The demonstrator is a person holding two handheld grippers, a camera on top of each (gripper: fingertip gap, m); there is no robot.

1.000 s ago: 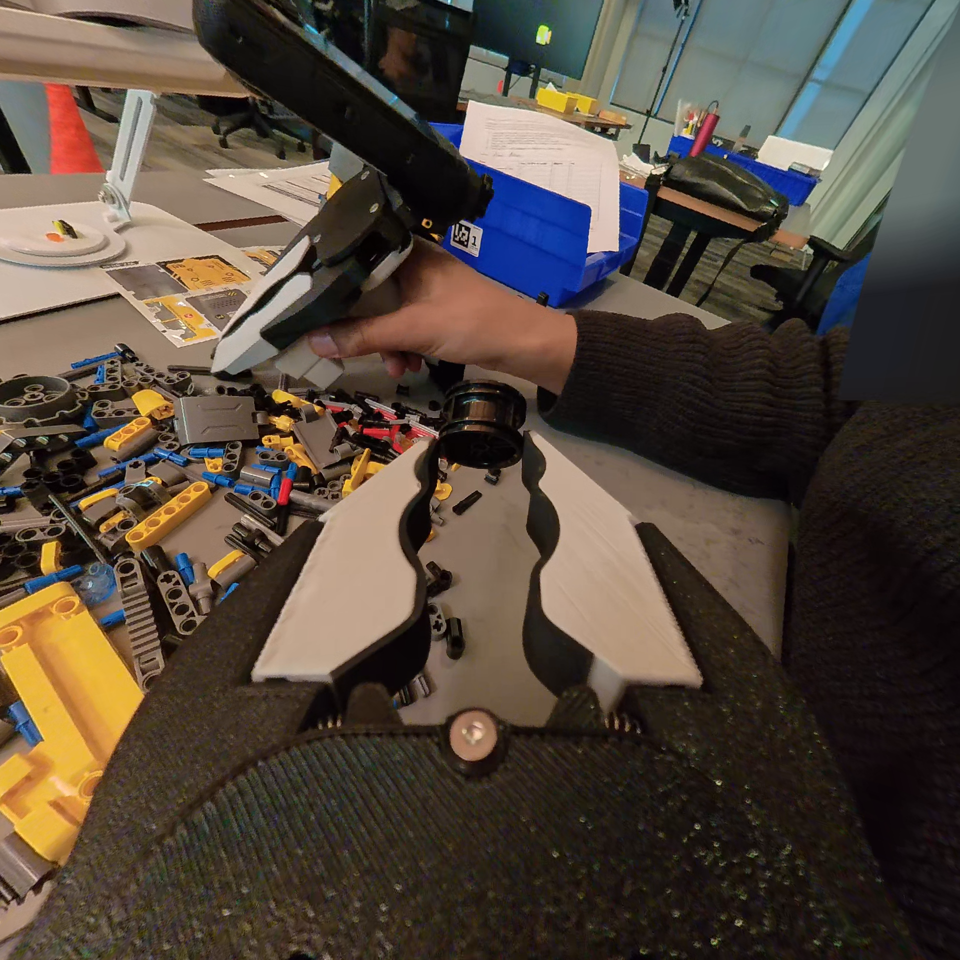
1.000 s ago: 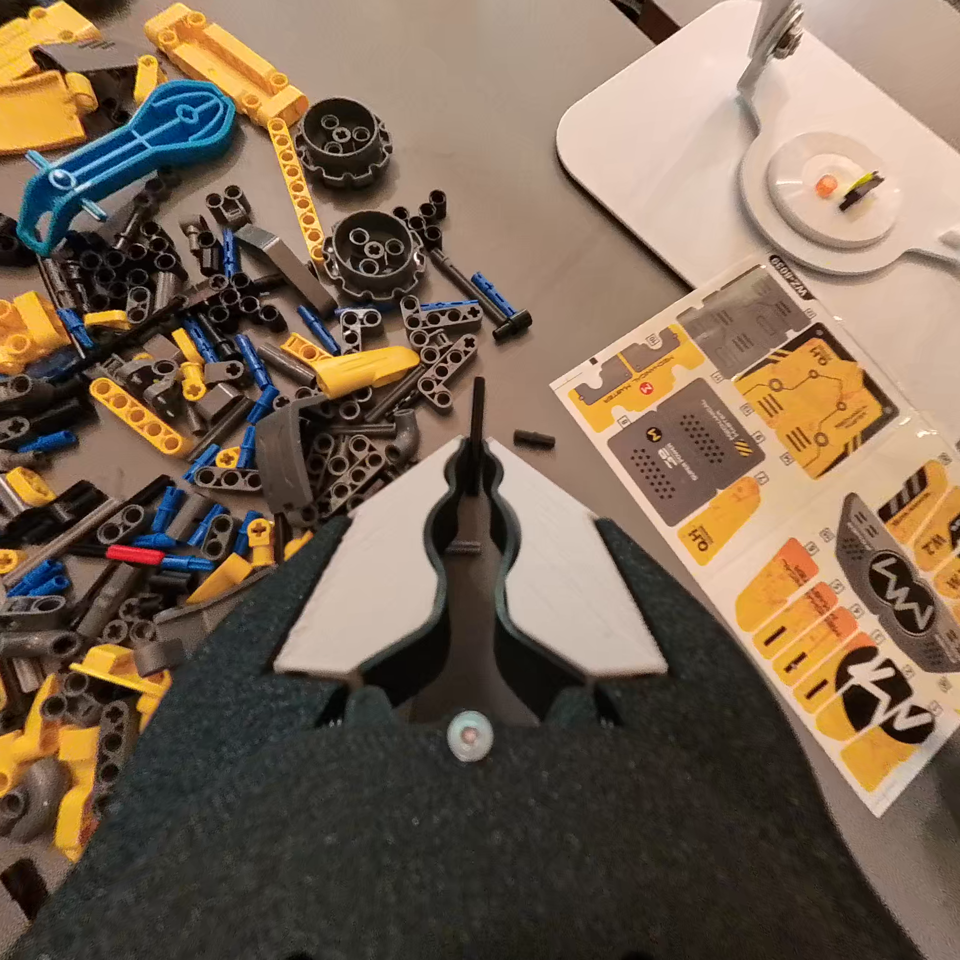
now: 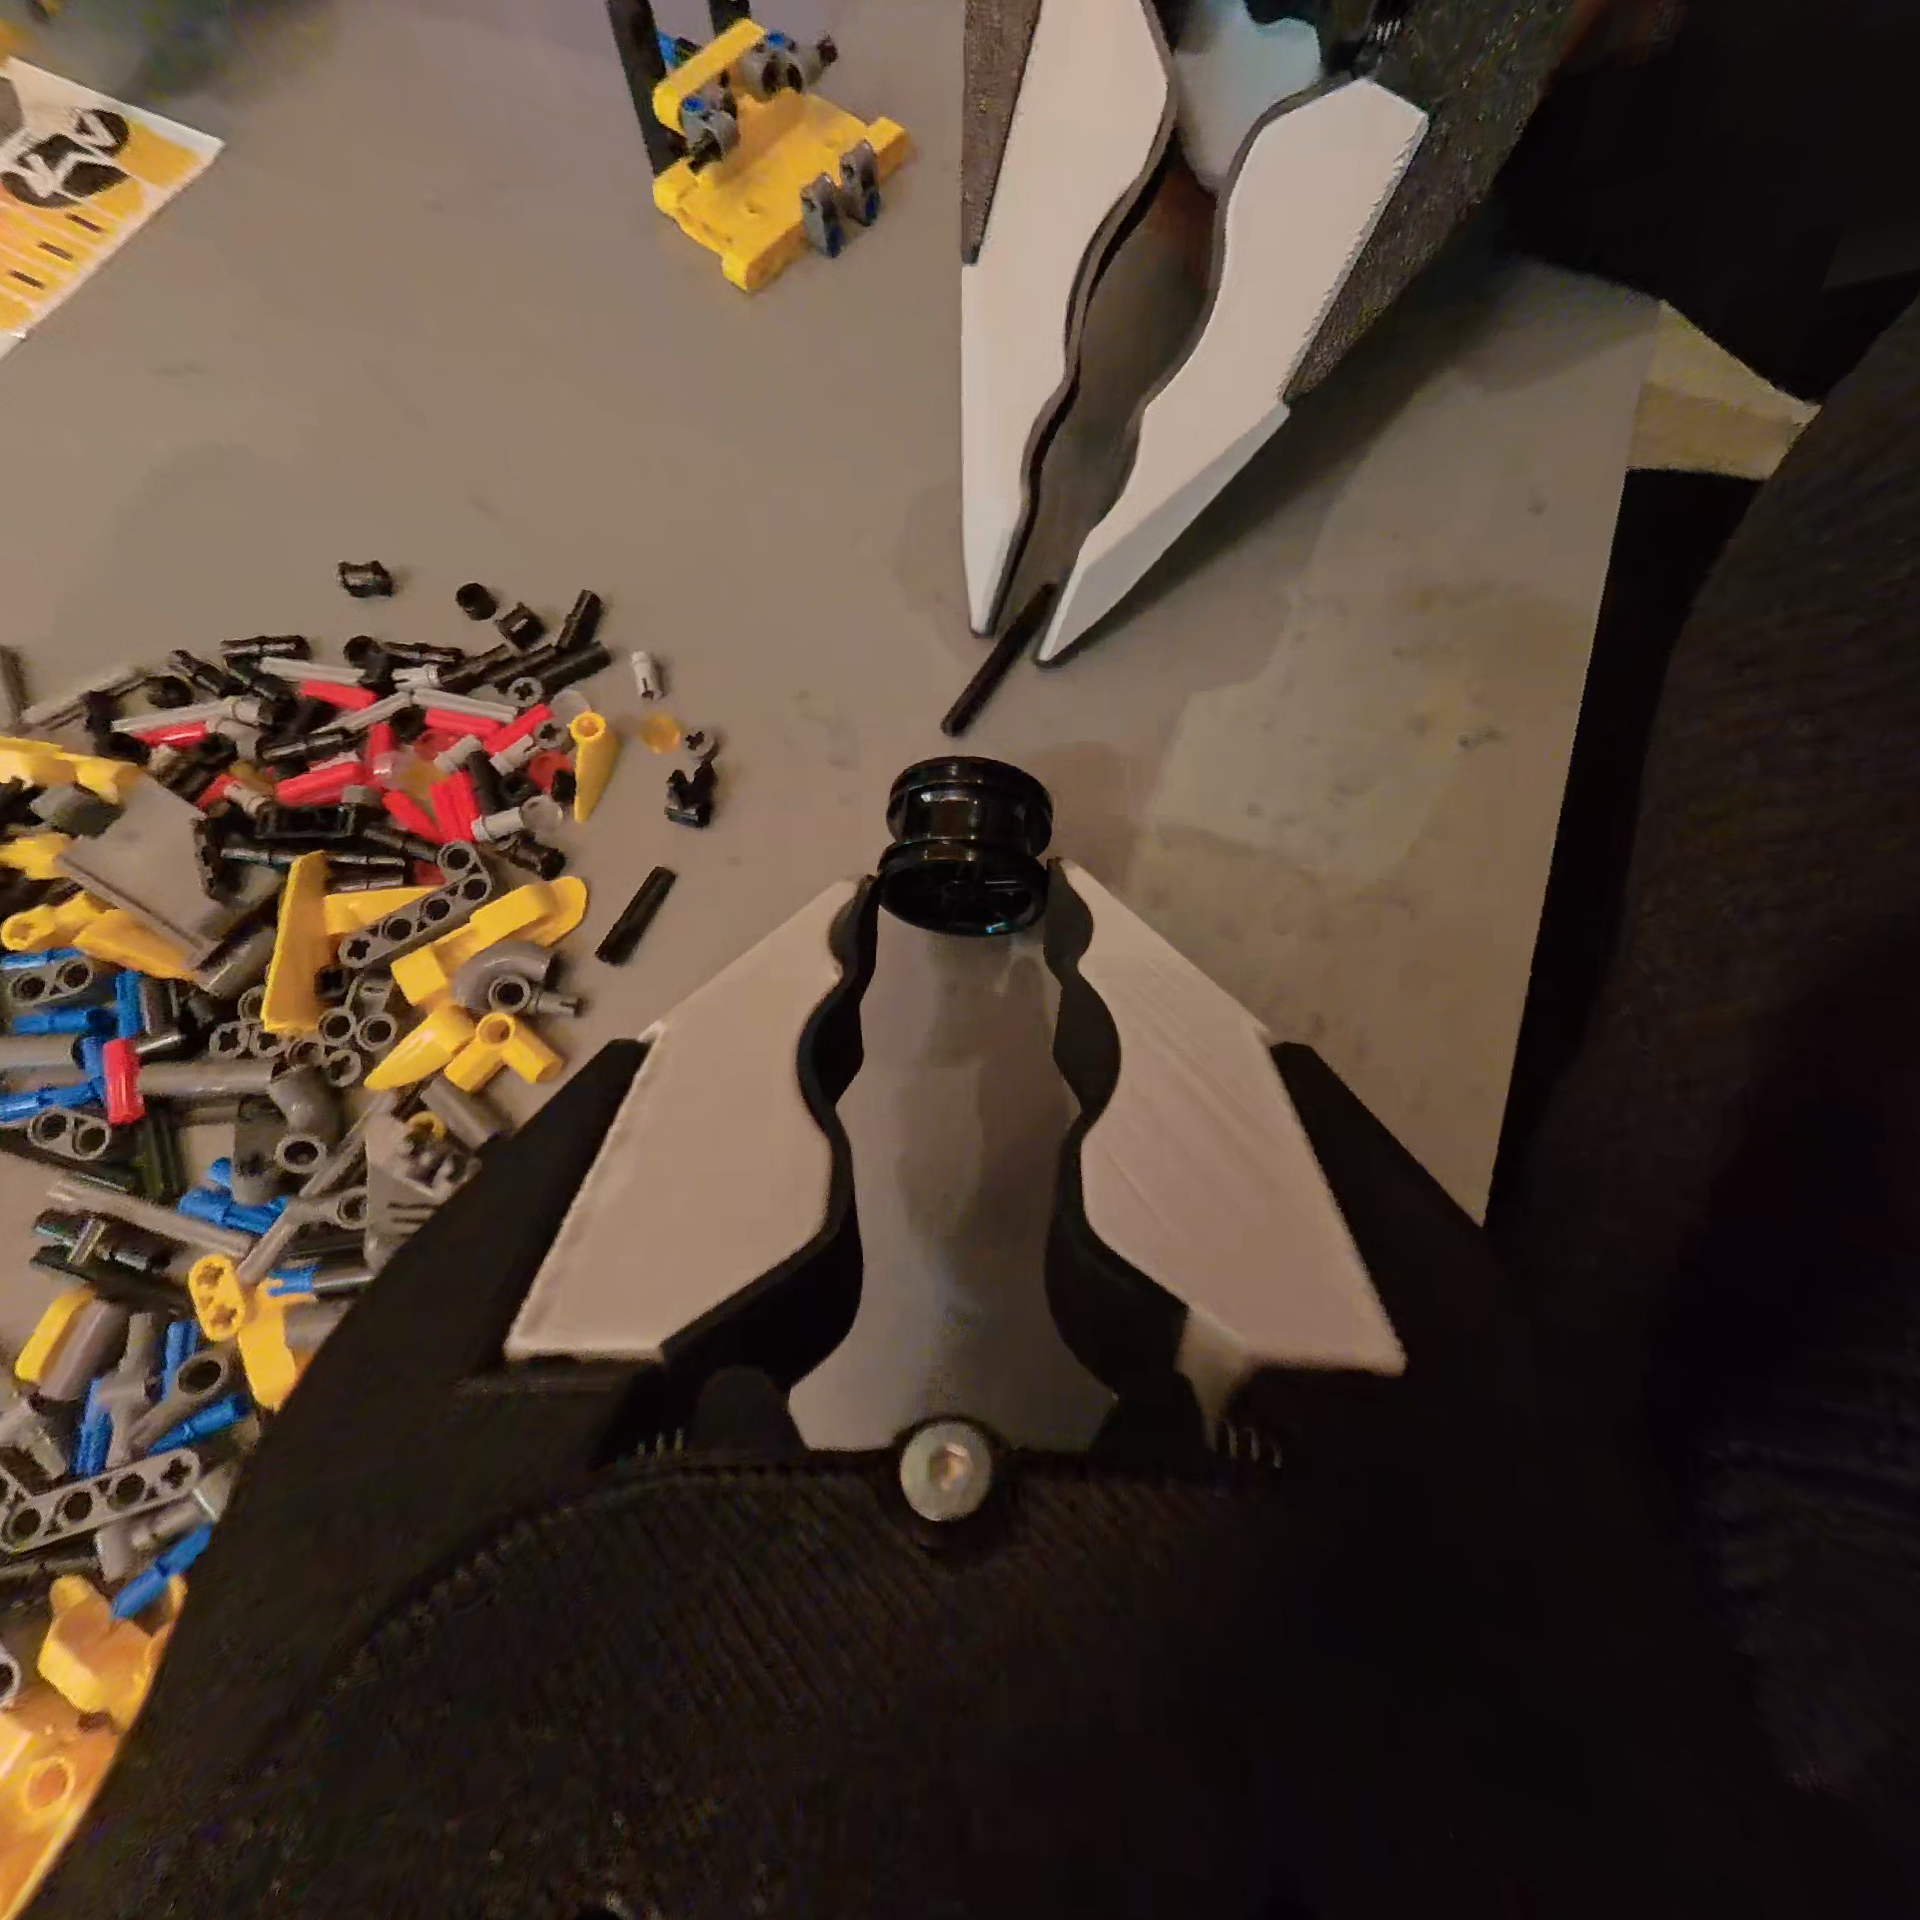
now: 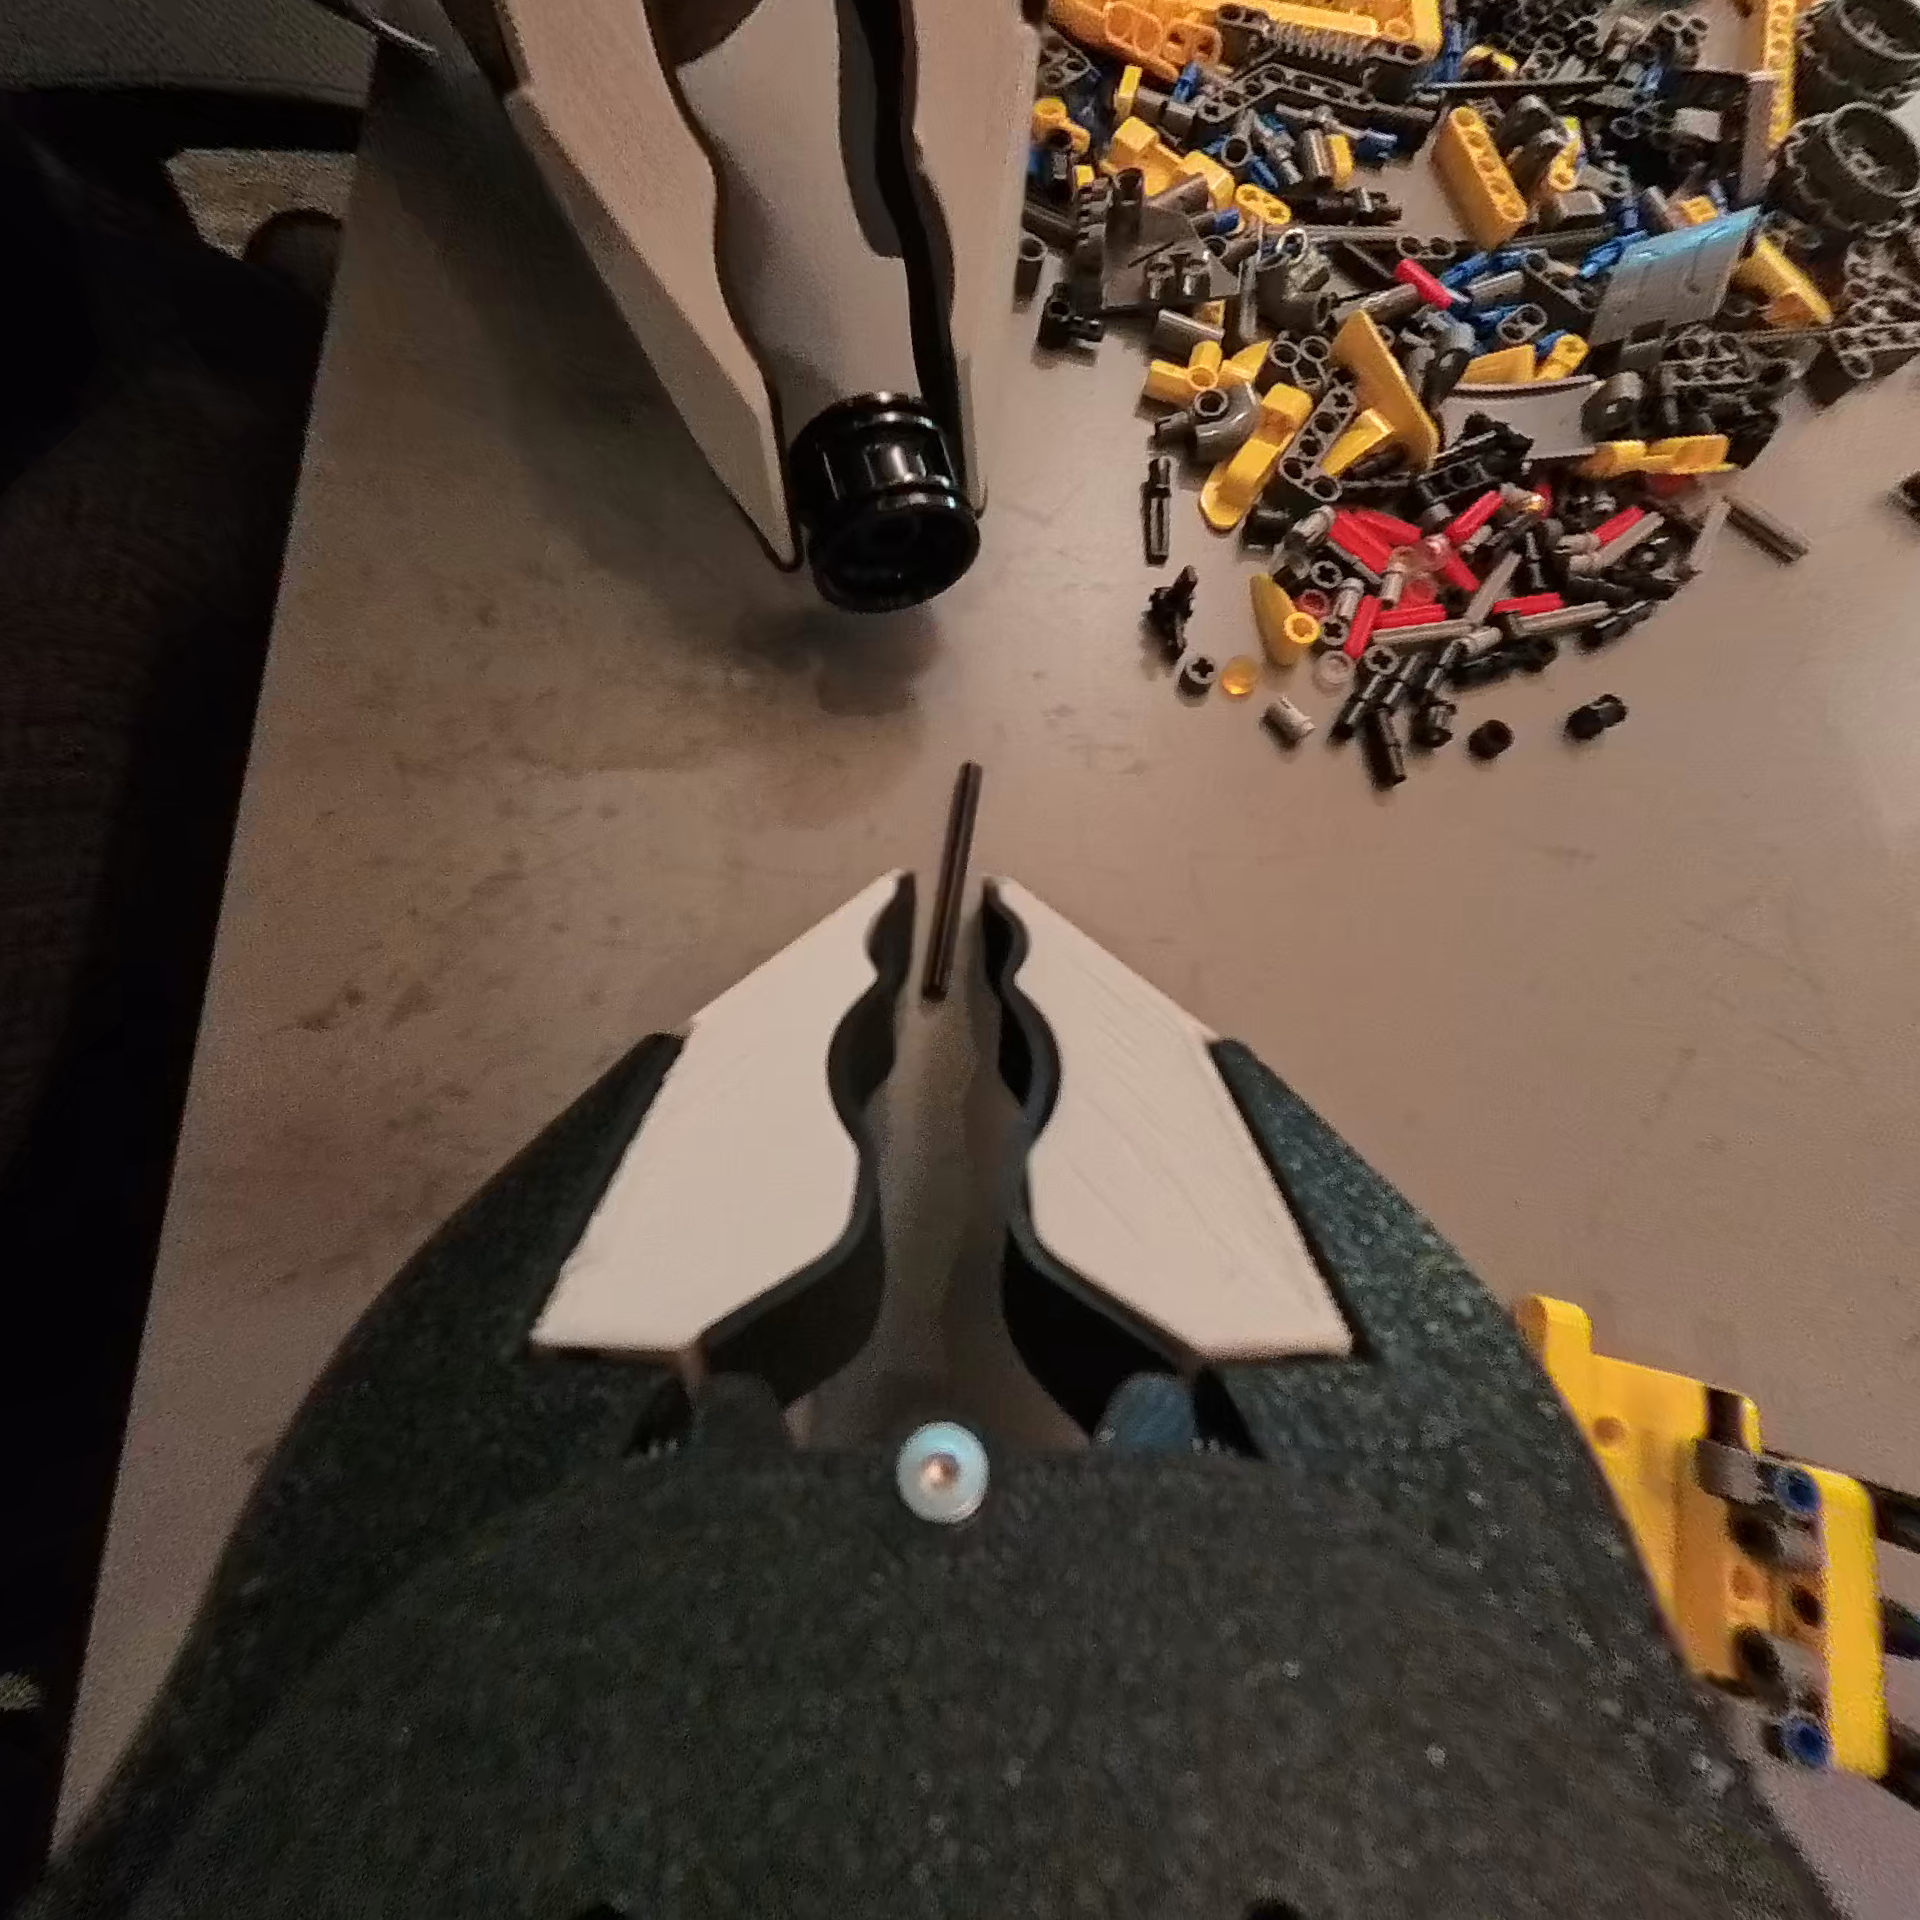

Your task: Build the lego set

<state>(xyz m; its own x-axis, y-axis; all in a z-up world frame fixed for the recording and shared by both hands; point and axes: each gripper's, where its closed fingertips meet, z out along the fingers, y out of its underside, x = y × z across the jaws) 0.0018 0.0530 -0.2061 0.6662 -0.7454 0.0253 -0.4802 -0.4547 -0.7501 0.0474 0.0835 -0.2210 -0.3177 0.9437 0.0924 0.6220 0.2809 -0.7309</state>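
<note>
Left gripper is clamping a glossy black plastic wheel hub above the grey table. Right gripper is pinching a thin black plastic axle rod, pointing toward the hub, beside the pile of loose building pieces.

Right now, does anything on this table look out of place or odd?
Nothing looks damaged. The loose building pieces lie in an unsorted heap. The right gripper holds a thin black axle with a visible gap at each fingertip, so its grip looks doubtful.
</note>
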